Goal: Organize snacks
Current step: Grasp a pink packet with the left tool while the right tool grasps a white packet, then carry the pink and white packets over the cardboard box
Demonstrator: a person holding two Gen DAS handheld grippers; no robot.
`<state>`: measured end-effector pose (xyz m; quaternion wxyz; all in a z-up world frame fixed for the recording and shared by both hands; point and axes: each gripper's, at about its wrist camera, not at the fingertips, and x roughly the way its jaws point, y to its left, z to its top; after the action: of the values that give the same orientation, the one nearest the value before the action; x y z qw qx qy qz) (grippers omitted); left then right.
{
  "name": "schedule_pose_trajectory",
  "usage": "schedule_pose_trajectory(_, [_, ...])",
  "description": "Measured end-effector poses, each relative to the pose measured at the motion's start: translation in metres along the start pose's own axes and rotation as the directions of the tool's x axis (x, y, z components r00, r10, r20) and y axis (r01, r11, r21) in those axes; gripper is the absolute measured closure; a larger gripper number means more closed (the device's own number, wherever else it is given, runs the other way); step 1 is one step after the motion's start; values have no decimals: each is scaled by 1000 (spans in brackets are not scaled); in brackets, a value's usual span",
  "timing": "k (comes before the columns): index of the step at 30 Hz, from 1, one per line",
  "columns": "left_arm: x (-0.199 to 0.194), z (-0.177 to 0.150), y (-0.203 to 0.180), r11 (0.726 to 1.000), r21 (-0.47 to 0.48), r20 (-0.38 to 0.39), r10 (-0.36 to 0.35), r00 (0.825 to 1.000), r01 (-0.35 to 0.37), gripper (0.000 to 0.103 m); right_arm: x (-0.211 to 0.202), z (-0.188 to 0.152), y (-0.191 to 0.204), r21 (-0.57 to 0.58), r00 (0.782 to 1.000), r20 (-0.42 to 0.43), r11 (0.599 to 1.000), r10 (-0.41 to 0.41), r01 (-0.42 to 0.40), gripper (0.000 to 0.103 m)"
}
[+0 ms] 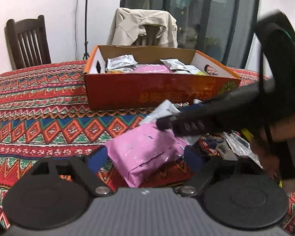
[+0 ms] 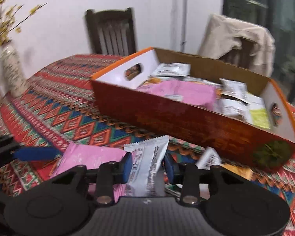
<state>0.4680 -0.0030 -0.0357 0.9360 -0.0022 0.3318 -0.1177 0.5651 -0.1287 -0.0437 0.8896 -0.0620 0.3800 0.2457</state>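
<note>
**A:** How far along is the tidying?

**B:** Partway, I'd judge. The orange box on the worktop already holds a layer of snacks: a pink packet, several white sachets and a green-labelled one at its right end. But a small heap is left on the cloth just in front of the box.

**A:** What's in the heap?

**B:** A pink pouch lying flat, a white wrapper with a saw-tooth edge resting partly on it, and some darker foil packets to the right. Those are too blurred to name.

**A:** Where are the tools?

**B:** The left tool points down over the near end of the pink pouch. Its blue fingers stand wide apart, one either side of the pouch and not pressing on it, so it holds nothing.

**A:** And the right one?

**B:** The right tool comes in from the right, tilted down over the far end of the heap. Its jaws are much narrower and the white wrapper sits between them. The left pad seems to be at the wrapper's edge, but there's a sliver of gap on the other side, so I wouldn't call it clamped yet.

**A:** So what's left?

**B:** Every packet in that heap has to go into the box, and nothing is lifted yet.
</note>
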Motion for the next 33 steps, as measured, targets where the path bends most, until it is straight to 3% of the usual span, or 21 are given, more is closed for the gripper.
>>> schedule_pose_trajectory(1, [1,-1,-1,1000,5,-8,-3,1000,3,13,1,3,-1,3,1000,-6,1000,10,-10,73])
schedule_pose_trajectory(2, [1,-2,-1,1000,4,-12,2,1000,-2,13,-1,4,0,-10,1000,4,1000,9,-9,86])
schedule_pose_trajectory(5, [5,-2,-1,999,-45,-25,18,1000,-19,10,-11,3,2,-31,999,44,1000,-4,6,95])
schedule_pose_trajectory(8, [11,3,-6,997,-70,-12,22,1000,-23,6,-32,-3,0,-45,991,116,996,-66,72,96])
schedule_pose_trajectory(12, [27,11,-12,996,88,-50,-17,999,22,5,-71,-12,-18,-13,970,201,990,-136,141,96])
schedule_pose_trajectory(16, [30,14,-2,965,231,-87,-105,991,122,3,-123,-28,-42,30,949,266,985,-171,170,96])
schedule_pose_trajectory(18, [32,16,5,956,259,-90,-119,989,138,3,-146,-40,-53,54,941,287,984,-178,169,96])
schedule_pose_trajectory(20, [33,15,8,976,199,-113,-72,991,94,4,-164,-54,-62,80,938,298,984,-175,158,96])
schedule_pose_trajectory(23, [23,7,3,989,136,-84,-51,995,62,15,-182,-77,-68,106,936,303,982,-181,155,96])
schedule_pose_trajectory(28, [26,8,-13,995,96,1,23,1000,-23,6,-189,-104,-68,139,942,291,982,-165,129,96])
schedule_pose_trajectory(31, [47,21,-13,999,29,-31,39,999,-38,4,-188,-112,-66,147,946,289,983,-149,110,96])
schedule_pose_trajectory(33, [58,26,-13,997,-15,-61,70,996,-71,11,-187,-115,-64,154,948,286,983,-141,99,96])
